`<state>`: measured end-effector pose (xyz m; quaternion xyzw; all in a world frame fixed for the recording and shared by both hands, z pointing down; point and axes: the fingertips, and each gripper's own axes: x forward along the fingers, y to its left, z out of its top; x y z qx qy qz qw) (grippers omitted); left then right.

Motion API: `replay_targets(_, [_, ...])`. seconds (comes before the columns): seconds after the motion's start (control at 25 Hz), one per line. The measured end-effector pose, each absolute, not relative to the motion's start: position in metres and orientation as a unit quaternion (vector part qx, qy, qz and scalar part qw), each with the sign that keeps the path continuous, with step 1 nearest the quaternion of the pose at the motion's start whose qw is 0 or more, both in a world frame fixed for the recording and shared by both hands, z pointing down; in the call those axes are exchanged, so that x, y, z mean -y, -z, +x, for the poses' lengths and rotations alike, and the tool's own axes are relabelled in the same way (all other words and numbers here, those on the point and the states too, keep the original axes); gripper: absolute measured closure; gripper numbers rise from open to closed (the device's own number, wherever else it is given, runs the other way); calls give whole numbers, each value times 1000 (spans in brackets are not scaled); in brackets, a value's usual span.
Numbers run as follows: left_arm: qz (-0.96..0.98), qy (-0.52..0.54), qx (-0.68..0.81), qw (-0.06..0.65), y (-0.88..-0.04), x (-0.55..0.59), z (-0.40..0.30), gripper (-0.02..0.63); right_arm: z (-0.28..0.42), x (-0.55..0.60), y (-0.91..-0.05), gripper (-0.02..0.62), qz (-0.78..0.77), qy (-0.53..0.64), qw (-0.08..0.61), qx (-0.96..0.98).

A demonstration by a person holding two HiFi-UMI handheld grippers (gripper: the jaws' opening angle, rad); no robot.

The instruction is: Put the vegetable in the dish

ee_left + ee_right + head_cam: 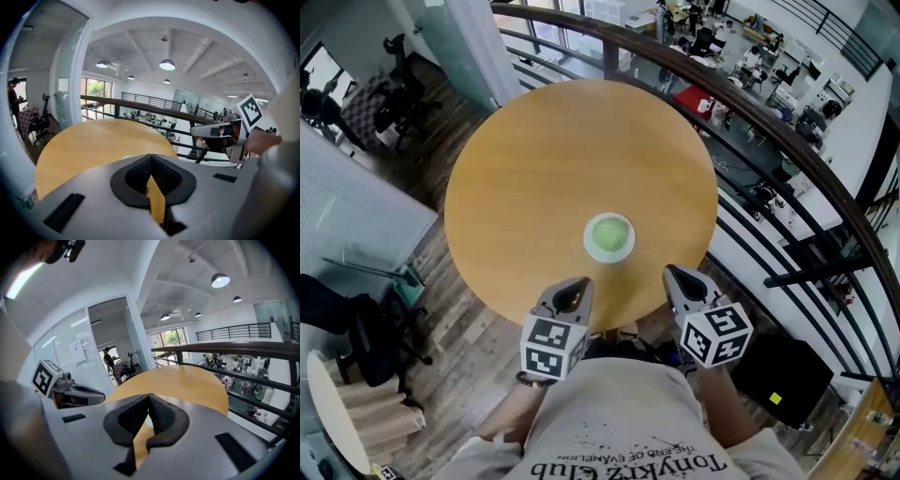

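On the round wooden table [544, 169] stands a small white dish [590, 247], and a green vegetable [609, 234] lies inside it. Both grippers hover over the table's near edge, short of the dish. My left gripper [575, 287] is to the dish's near left, jaws shut with nothing between them. My right gripper [673, 274] is to its near right, also shut and empty. In the left gripper view the closed jaws [150, 157] hide all but a green sliver of the vegetable [129, 156]. In the right gripper view the pads [148, 397] meet over the tabletop.
A dark curved railing [750, 103] runs close behind and to the right of the table, with an office floor far below. Office chairs [389, 98] stand on the wooden floor at the left. A person's shirt [619, 422] fills the bottom of the head view.
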<state>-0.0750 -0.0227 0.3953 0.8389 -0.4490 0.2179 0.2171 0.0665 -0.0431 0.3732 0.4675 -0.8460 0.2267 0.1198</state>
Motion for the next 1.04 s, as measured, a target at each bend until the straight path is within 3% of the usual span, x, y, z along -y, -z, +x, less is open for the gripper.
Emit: replay_targets(1.04, [838,-227,446,218,-398,23,-74,583,65,43,-383,572,450,-235,134,851])
